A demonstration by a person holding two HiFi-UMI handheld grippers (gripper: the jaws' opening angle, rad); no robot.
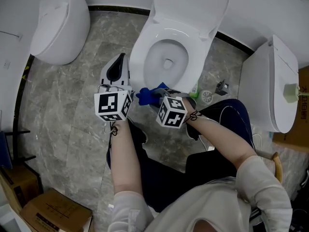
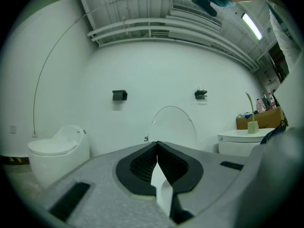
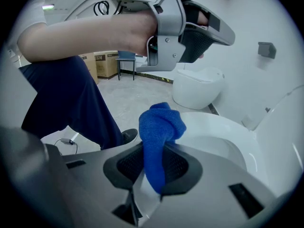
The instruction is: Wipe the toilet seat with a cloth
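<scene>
The right gripper [image 1: 155,98] is pinching a bunched-up blue cloth [image 1: 149,94]. In the right gripper view the jaws are clamped on the cloth's lower end, and the knotted wad [image 3: 160,123] sticks up out of them. Seen from the head view, the cloth sits right at the front edge of the toilet seat [image 1: 139,57], around 6 o'clock on the bowl. Whether it's actually touching the rim is hard to say.

The left gripper [image 1: 117,67] hangs just off the seat at roughly 8 o'clock. Its jaws are pressed together with nothing in them, which its own view [image 2: 156,147] shows pretty clearly, and it's aimed at the raised lid [image 2: 172,126].

There's another white toilet [image 1: 60,23] way off at 10 o'clock and a third one [image 1: 270,83] at 3 o'clock. The floor [image 1: 67,105] is grey marble.
</scene>
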